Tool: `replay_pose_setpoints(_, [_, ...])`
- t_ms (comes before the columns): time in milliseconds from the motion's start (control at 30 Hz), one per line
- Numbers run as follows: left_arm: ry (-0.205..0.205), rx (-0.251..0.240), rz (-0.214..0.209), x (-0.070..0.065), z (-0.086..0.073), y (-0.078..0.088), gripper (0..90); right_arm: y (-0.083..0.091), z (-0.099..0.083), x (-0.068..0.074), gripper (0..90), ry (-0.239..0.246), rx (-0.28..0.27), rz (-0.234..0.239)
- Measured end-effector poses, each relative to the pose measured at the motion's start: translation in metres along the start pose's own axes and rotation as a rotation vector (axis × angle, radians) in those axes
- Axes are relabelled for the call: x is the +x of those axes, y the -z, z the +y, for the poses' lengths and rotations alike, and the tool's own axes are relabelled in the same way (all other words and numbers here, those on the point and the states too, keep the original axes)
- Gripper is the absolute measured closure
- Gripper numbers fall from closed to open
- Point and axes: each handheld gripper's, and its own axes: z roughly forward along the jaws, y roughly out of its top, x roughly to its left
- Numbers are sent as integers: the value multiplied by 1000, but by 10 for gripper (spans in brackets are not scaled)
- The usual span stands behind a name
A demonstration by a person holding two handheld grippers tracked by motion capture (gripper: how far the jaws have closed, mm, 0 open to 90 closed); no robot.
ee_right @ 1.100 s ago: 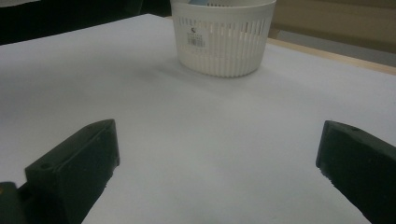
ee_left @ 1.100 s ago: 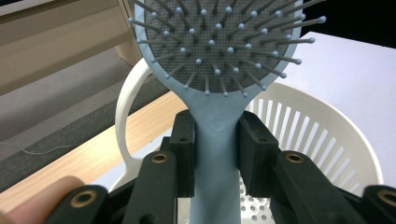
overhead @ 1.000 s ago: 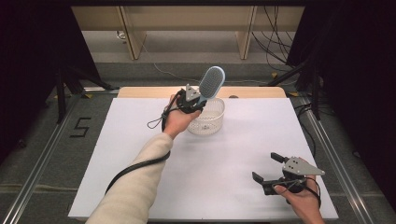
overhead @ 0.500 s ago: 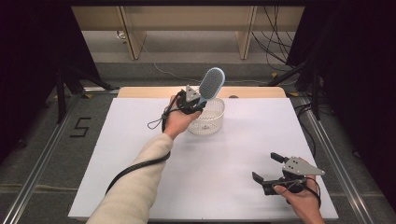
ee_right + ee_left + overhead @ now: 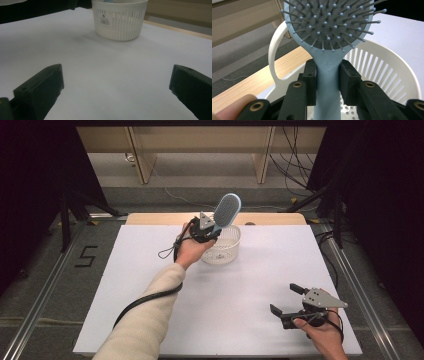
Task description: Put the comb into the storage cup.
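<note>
Above the white basket (image 5: 224, 245), left hand-held gripper (image 5: 204, 231) clamping hairbrush (image 5: 226, 211) (bristles up), right hand-held gripper (image 5: 292, 300) apart

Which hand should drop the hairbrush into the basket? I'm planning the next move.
Left. Its tongs already clamp the hairbrush handle right over the white basket; the right tongs sit open and far away.

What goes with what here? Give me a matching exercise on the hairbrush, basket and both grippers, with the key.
Things:
1. hairbrush
2. basket
3. left gripper
4. right gripper

States:
A. open, holding nothing, near the table's front edge
B. white, slotted wall, standing on the table
C. light blue, head up above the basket
D. shut on a handle

Pairs: 1-C, 2-B, 3-D, 4-A
</note>
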Motion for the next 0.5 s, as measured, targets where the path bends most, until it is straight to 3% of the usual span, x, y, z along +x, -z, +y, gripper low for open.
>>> replay_pose_setpoints(500, [-13,31,-7,0,-1,-1,691,0,0,0,2,-1,2,2])
